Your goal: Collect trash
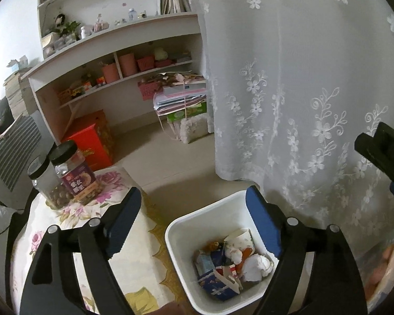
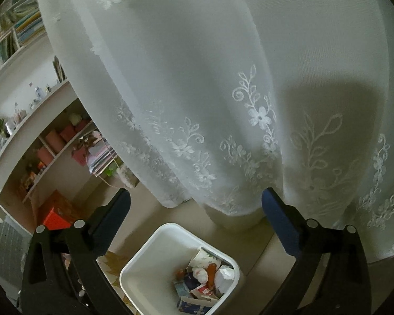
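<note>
Left hand-held gripper point(image 1: 193, 216): fingers wide apart, nothing between them. It hangs over the gap between the surface point(image 1: 134, 252) and the white bin point(image 1: 176, 239). Left finger lies over the flowered cloth, right finger over the bin's far right rim.

Right hand-held gripper point(image 2: 195, 204): fingers also spread apart, empty. It is above the same white bin point(image 2: 144, 262), with the lace curtain point(image 2: 223, 78) close behind it. Its black body shows at the right edge of the left wrist view, in front of the curtain.

Bin stands on the floor point(image 1: 170, 155), just right of the surface and near the curtain hem. Trash lies in the bottom: a paper cup point(image 1: 240, 237) tipped on its side at the far end, crumpled white tissue point(image 1: 256, 265) beside it, a blue carton point(image 1: 216, 283) nearest, and small orange and red scraps among them. Right wrist view shows the same heap, cup point(image 2: 206, 257) at the far end.

On the surface, far left corner: two clear jars with black lids, touching; the right jar point(image 1: 76, 173) has a purple label, the left jar point(image 1: 46, 183) is plain. Both hold brown pieces.

Far side of the room: a white shelf unit point(image 1: 113, 36) with books, pots and small items; a red box point(image 1: 89, 141) on the floor below it; a stack of papers point(image 1: 182, 99) just beside the curtain edge.
</note>
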### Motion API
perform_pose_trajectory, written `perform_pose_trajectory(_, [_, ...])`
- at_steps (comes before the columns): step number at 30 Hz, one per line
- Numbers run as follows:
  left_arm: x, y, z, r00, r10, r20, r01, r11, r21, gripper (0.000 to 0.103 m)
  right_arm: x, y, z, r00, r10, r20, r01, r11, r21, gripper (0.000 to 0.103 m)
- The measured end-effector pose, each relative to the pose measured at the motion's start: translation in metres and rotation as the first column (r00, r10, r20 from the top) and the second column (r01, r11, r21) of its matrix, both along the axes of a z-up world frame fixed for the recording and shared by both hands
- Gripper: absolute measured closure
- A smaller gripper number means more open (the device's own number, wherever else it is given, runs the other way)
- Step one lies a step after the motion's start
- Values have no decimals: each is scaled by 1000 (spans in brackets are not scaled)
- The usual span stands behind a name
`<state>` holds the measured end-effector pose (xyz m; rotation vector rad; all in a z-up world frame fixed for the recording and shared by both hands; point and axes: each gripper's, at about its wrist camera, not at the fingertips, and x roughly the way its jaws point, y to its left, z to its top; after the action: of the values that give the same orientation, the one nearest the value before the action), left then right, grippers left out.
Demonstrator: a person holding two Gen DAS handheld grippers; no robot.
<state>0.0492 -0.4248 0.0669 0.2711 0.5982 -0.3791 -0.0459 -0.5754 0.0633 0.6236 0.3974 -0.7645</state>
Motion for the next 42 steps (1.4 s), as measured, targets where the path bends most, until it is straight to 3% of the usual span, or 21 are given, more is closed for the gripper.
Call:
perform_pose_trajectory(13, [-20, 98, 21, 996, 91, 25, -88, 990, -108, 15, -1, 88, 20, 995, 100, -29, -104, 972, -212, 7])
perform_pose_trajectory(19, [-26, 158, 25, 985, 172, 33, -164, 973, -161, 11, -9, 135, 25, 995, 94, -31, -99, 943, -318, 7])
perform_pose_trajectory(24, [-28, 204, 21, 966, 253, 54, -239, 953, -183, 7, -11, 166, 26, 994, 108, -13, -106, 934, -342, 7])
perform_pose_trajectory(31, [-20, 266, 6, 943, 333, -9, -326, 917, -231, 7, 8, 218, 13, 976, 200, -84, -217, 908, -358, 7])
perform_pose_trajectory(42, [-6, 325, -18, 918, 383, -99, -396, 883, -252, 7, 30, 287, -7, 944, 273, -185, -328, 838, -437, 7])
